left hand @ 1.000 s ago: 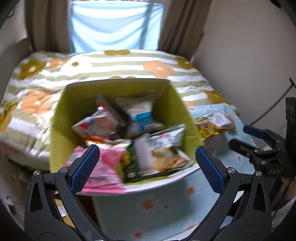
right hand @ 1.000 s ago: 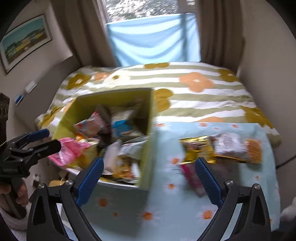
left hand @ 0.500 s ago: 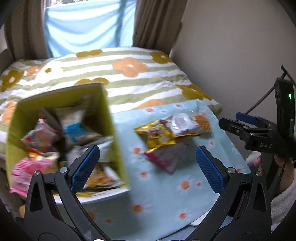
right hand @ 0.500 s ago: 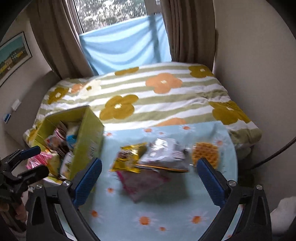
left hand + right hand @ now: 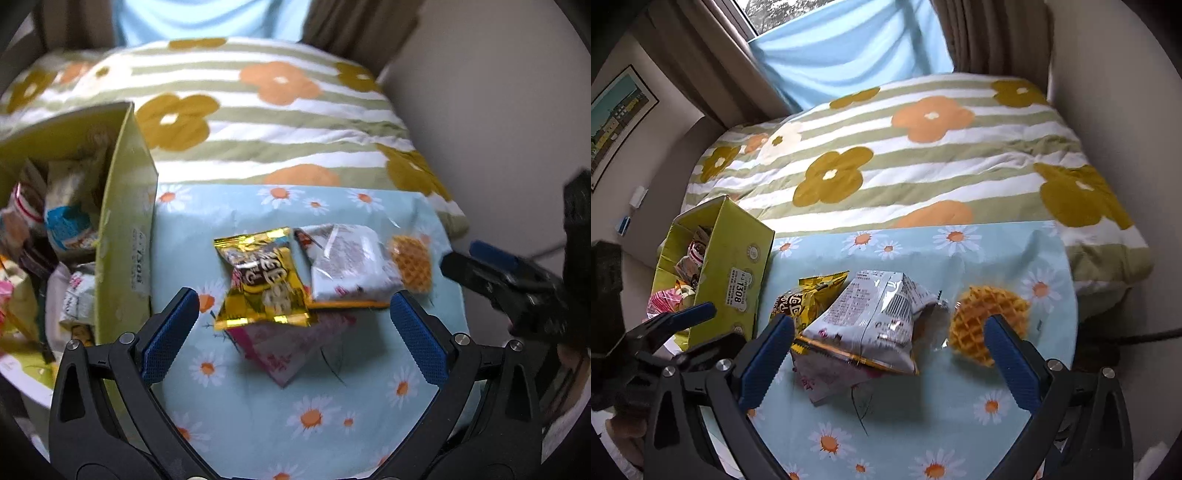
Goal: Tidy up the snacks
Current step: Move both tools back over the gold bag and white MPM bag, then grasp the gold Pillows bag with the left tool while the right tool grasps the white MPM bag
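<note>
A pile of snacks lies on the daisy-print tablecloth (image 5: 258,413): a gold packet (image 5: 262,280) (image 5: 809,299), a silver-white packet (image 5: 351,262) (image 5: 875,317), a pink packet (image 5: 291,347) (image 5: 820,380) underneath, and a wrapped waffle (image 5: 412,264) (image 5: 986,325). A yellow-green box (image 5: 123,236) (image 5: 735,273) full of snacks stands at the left. My left gripper (image 5: 293,336) is open and empty just before the pile. My right gripper (image 5: 886,354) is open and empty, its jaws either side of the silver-white packet and waffle.
A bed with a striped flower quilt (image 5: 923,155) lies behind the table. A wall (image 5: 498,92) is close on the right. Curtains and a window (image 5: 849,48) are at the back. Each gripper shows in the other's view (image 5: 517,284) (image 5: 657,332).
Both grippers have swung right, from the snack box to the loose pile, and moved closer to it. Both stay open and empty.
</note>
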